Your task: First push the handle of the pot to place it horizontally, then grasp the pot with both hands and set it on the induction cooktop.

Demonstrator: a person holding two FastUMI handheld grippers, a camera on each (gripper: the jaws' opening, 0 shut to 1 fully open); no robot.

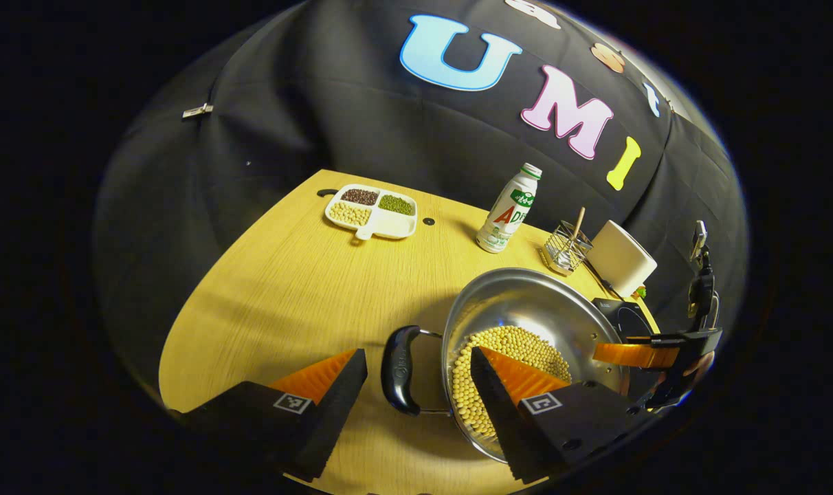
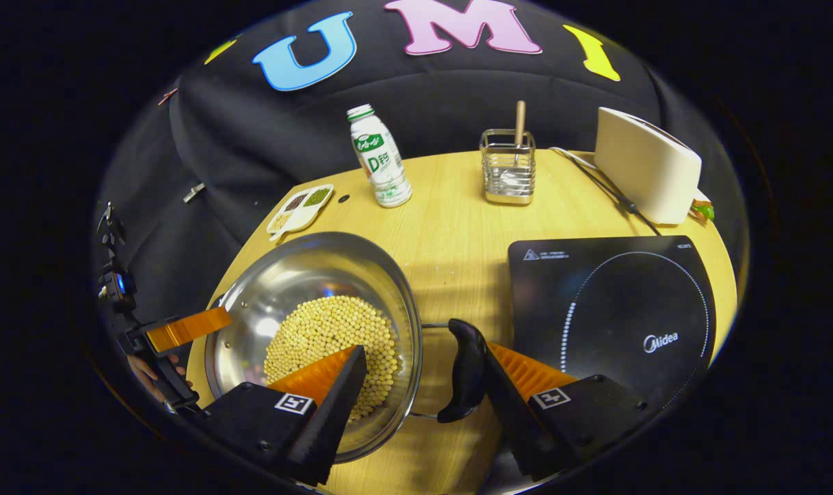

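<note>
While the pot (image 1: 526,323) of beans sat low and right of centre in the left gripper view, on the bench (image 1: 306,289), my left gripper (image 1: 416,385) was spread wide, its fingers straddling the near handle (image 1: 399,371) and rim without clenching. In the right gripper view my right gripper (image 2: 423,385) gaped likewise around the other handle (image 2: 464,371). The cooktop (image 2: 609,309) lay at the right, just beside the pot.

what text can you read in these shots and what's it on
"Midea": on the cooktop, beside its ring.
Small print along the cooktop's top edge: too small to read.
Bottle label: too blurred and curved to read reliably.
</note>
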